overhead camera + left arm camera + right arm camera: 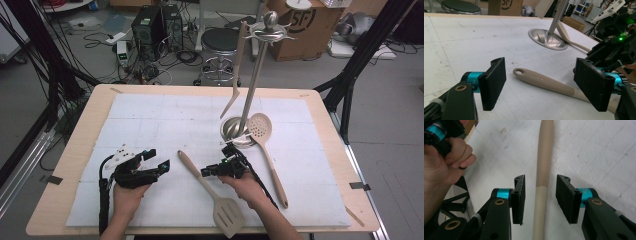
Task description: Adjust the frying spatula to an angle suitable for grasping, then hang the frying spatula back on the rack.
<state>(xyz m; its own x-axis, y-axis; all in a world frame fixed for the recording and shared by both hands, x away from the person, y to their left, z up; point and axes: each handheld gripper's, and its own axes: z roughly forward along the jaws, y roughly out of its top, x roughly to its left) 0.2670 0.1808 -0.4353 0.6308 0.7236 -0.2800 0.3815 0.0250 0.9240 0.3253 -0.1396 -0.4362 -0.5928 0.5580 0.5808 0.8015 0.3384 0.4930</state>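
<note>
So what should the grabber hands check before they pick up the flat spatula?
1. Right gripper jaws apart: ok.
2. Slotted spatula handle between those jaws: ok; it runs down the gap in the right gripper view.
3. Pads pressing on the handle: not ok; a gap shows on each side.
4. Left gripper open and out of the way: ok; nothing is held, and the handle's hole end lies just beyond its jaws.
5. Free hook on the stand: cannot tell; a utensil already hangs there.
6. Skimmer spoon clear of the spatula: ok; it lies apart, beside the stand's base.
</note>
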